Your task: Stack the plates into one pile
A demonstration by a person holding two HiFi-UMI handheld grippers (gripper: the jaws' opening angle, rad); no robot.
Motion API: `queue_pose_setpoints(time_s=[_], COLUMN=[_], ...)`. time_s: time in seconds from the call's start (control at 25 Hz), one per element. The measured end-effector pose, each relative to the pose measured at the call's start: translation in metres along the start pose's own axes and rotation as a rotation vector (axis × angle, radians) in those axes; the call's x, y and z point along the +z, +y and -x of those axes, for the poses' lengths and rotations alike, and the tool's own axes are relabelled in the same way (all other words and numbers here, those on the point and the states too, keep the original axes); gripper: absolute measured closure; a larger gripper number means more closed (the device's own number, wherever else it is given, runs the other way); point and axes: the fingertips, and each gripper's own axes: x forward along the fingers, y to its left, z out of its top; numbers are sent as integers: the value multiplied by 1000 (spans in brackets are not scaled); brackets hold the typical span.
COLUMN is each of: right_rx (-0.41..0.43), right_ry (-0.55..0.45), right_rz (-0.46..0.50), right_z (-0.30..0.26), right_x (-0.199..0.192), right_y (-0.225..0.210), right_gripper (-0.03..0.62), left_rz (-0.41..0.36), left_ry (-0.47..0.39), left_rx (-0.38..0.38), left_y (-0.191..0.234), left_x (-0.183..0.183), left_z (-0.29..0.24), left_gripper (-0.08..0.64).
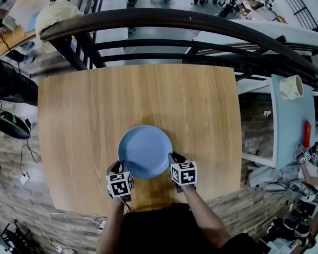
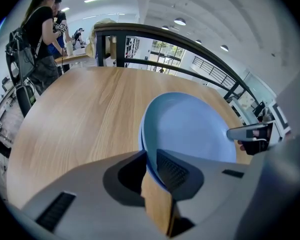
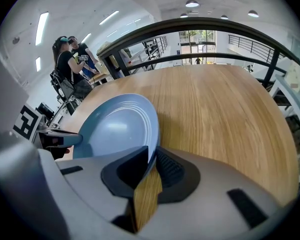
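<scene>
fingers, left: left gripper [image 2: 151,165] fingers a little apart, near-left rim of the pile down between them, not clamped; bare wood shows through the gap below the rim
fingers, right: right gripper [image 3: 151,168] fingers a little apart too, near-right rim of the pile between them, no squeeze visible
plates: blue plates [image 1: 144,151] in one pile, directly ahead of both sets of fingers and spanning the space between the two grippers; two rims, one over the other, show just left of the left fingers in the left gripper view
top plate: faint rings inside its rim; whether it sits fully flat on the one below, cannot tell
counter: light wood counter [image 1: 95,110] under the pile, stretching well beyond the fingers on all sides; pile sits toward its near edge
grippers vs each other: each one shows across the pile in the other's view, both pointing steeply down, marker cubes up
railing: dark curved railing [image 1: 201,23] well beyond the fingers, past the counter's far edge
side table: pale blue side table [image 1: 291,126] far to the right of the right fingers, a cream cup [image 1: 290,87] on it
people: two standing people [image 2: 40,34] far off to the left of the left fingers, beyond the counter
</scene>
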Motion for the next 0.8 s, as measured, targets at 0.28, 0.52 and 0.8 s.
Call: queue_pose_setpoints(time_s=[0.28, 0.52, 0.8], right_rx=[-1, -4, -7], right_ry=[-1, -2, 5], right_rz=[17, 42, 47], right_z=[1, 3, 1], right_x=[-1, -2, -3], right_y=[3, 6, 5], right_gripper=[508, 503, 503], left_rz=[-27, -29, -33], left_ry=[0, 6, 20], left_rx=[9, 16, -5], left_y=[-1, 2, -2], left_x=[-2, -7, -10], left_z=[2, 4, 0], left_gripper=[476, 468, 452])
